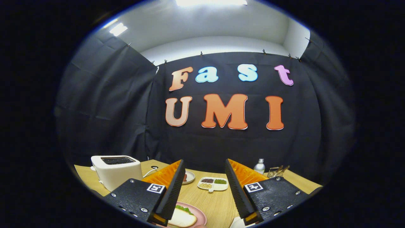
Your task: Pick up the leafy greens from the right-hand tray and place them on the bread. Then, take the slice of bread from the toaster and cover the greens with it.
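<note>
Wooden table (218,202) before black cloth wall. Gripper (202,190) fingers spread apart, nothing between. Bread (182,218) topped with leafy greens (184,208) on pink plate (200,215), under left finger. White toaster (115,171) far left.

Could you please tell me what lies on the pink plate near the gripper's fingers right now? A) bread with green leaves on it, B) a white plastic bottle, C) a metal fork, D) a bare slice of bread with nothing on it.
A: the pink round plate, below the open, empty fingers, holds a pale piece of bread with leafy greens on it.
</note>
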{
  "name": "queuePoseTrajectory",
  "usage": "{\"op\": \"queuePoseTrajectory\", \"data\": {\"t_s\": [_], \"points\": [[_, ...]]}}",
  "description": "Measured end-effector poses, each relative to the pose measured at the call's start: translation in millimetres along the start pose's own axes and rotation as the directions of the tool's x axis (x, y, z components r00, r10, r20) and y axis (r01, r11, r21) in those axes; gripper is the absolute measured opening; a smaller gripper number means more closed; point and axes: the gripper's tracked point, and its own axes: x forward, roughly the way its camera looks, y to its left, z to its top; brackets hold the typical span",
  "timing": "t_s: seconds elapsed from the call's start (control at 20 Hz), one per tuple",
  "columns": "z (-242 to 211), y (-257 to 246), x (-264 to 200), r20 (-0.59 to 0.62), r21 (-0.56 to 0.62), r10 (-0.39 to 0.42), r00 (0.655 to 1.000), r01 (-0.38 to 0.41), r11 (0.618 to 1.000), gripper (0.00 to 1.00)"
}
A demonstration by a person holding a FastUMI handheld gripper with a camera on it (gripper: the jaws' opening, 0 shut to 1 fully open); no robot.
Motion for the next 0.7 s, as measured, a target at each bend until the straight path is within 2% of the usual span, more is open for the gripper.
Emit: {"op": "queuePoseTrajectory", "data": {"t_s": [0.1, 0.15, 0.25, 0.7], "points": [[8.3, 3.6, -2.0, 0.021, -0.014, -0.003, 1.000, 0.003, 1.000, 0.83], [12.1, 2.7, -2.0, 0.027, -0.018, -0.013, 1.000, 0.013, 1.000, 0.89], [13.7, -0.2, -3.3, 0.025, -0.023, -0.036, 0.999, 0.037, 0.999, 0.95], [19.3, -15.3, -17.4, 0.013, -0.001, -0.077, 0.997, 0.077, 0.997, 0.99]]}}
